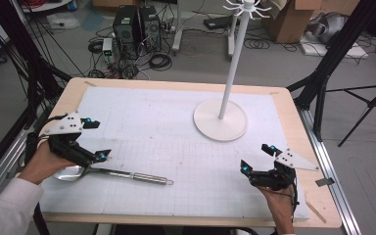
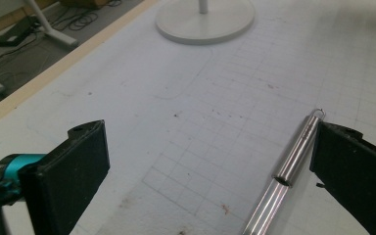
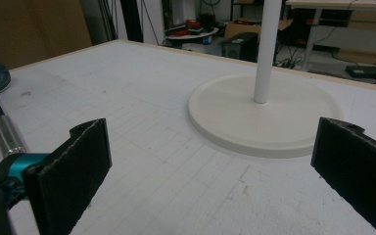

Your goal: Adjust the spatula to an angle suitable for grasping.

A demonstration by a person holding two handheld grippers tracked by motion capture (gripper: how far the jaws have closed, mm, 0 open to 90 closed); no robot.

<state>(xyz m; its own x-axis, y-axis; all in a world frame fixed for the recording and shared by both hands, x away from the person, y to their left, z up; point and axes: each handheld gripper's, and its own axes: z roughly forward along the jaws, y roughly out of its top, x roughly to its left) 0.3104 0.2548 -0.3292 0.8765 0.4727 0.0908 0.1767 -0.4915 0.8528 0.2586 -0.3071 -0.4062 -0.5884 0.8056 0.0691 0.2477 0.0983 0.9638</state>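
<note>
On the mat, ladle (image 1: pixel 112 173) beside left claw (image 1: pixel 94 139), hook end (image 2: pixel 318 113) in left gripper view

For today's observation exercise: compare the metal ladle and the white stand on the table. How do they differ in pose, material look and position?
The ladle lies flat on the mat, while the stand rises upright from a round base. The ladle is shiny metal; the stand is matte white. The ladle lies beside the left gripper; the stand sits farther back, ahead of the right gripper. Both rest on the white gridded mat, and neither is held.
</note>
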